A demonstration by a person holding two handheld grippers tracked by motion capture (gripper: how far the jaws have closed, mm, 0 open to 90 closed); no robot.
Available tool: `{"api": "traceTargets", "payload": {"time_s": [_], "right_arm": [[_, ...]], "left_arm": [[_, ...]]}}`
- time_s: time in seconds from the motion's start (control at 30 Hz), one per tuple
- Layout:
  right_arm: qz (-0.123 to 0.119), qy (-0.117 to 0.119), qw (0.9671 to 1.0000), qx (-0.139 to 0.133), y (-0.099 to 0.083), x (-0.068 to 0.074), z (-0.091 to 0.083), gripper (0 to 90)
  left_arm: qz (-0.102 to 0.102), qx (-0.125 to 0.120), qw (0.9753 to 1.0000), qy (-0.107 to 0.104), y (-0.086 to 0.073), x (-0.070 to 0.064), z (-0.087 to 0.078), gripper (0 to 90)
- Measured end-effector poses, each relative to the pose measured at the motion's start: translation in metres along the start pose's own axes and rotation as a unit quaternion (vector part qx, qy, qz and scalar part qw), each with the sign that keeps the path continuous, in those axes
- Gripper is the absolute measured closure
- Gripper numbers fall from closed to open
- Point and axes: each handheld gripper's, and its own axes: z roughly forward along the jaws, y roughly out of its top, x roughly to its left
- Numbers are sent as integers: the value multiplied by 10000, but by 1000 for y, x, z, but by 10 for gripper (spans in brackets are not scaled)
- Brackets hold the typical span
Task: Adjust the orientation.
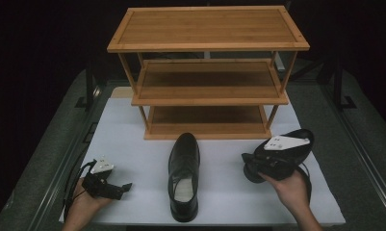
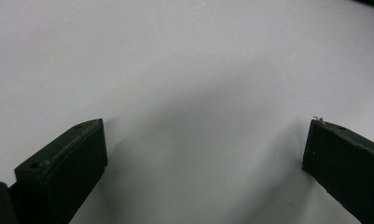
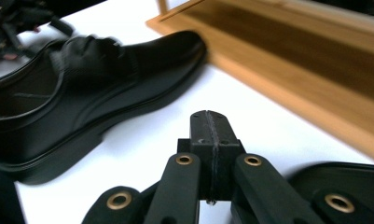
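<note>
**2 black shoes on the white table, neither one gripped**

A black leather shoe [image 1: 184, 175] lies in the middle of the white table [image 1: 133, 144], its toe pointing at the bottom shelf of the wooden rack [image 1: 207, 72] and its heel toward the person. The toe stops just short of the rack's lowest board. In the right gripper view the same shoe [image 3: 82, 93] stretches across the left half of the picture, its toe close to the rack's bottom board [image 3: 287, 70].

A second black shoe [image 1: 303, 144] lies at the right of the table, partly under the right gripper [image 1: 252, 166], whose grey plate covers its middle. The person's right hand [image 1: 289, 185] holds that gripper from below. In the right gripper view its jaws are pressed flat together, the 2 pads meeting along 1 seam with nothing between them, and they hang over bare table between the 2 shoes. A dark curved edge of the second shoe [image 3: 343, 177] sits at the lower right of that view.

The left gripper [image 1: 125, 186] rests low at the left of the table, held in the left hand [image 1: 84, 204], well apart from the middle shoe. In the left gripper view its jaws stand wide apart over plain white table [image 2: 189, 93], holding nothing.
</note>
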Motion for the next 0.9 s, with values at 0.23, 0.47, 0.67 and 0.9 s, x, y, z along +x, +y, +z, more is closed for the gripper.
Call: {"api": "traceTargets", "payload": {"time_s": [0.23, 0.47, 0.67, 0.9], "right_arm": [[163, -420, 9988, -200, 6, -35, -25, 897], [457, -765, 9958, -232, 1, -73, -37, 897], [706, -974, 9924, -252, -8, -101, -43, 897], [974, -1155, 9876, -432, -13, -127, -53, 897]], "left_arm": [[35, -109, 9999, -15, -3, 0, 1, 0], [35, -119, 9999, -15, -3, 0, 1, 0], [24, -140, 9999, -13, -4, 0, 1, 0], [21, -143, 9999, -16, -4, 0, 1, 0]]}}
